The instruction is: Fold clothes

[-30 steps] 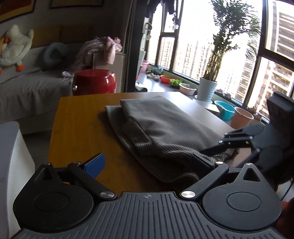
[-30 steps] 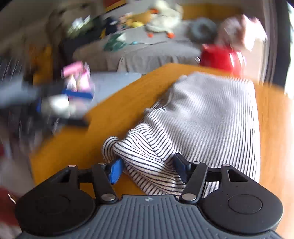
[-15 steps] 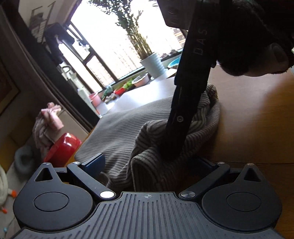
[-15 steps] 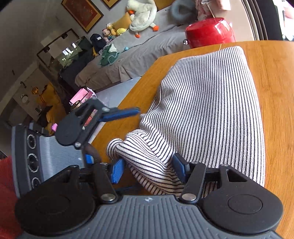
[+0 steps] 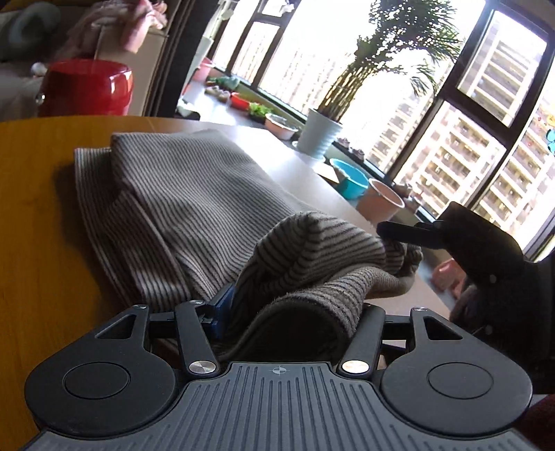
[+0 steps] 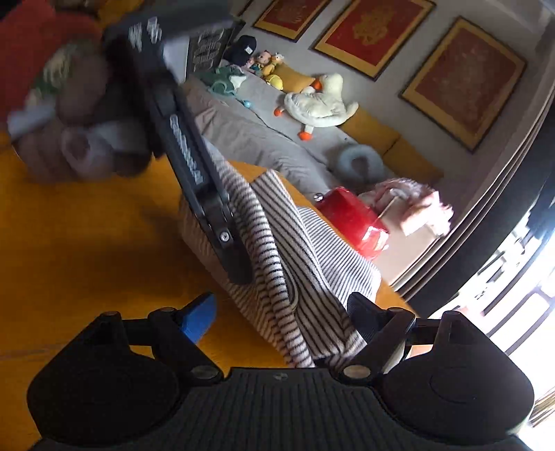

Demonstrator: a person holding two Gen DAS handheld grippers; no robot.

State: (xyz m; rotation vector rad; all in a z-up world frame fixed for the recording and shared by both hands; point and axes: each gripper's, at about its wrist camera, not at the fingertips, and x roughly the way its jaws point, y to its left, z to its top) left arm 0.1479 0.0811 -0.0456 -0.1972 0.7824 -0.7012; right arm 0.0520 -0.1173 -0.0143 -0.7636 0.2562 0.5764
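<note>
Left gripper (image 5: 293, 312) clamped on striped garment (image 5: 194, 194) fold, 6 o'clock. Right gripper (image 6: 281, 312) jaws apart, cloth btwn. Wooden table (image 5: 38, 225) beneath, 9 o'clock.

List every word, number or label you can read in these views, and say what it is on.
White lettering along the left tool: too blurred to read.
White marks higher on that tool: blurred, unreadable.
Striped garment: no print visible.
Nothing else is legible.
</note>
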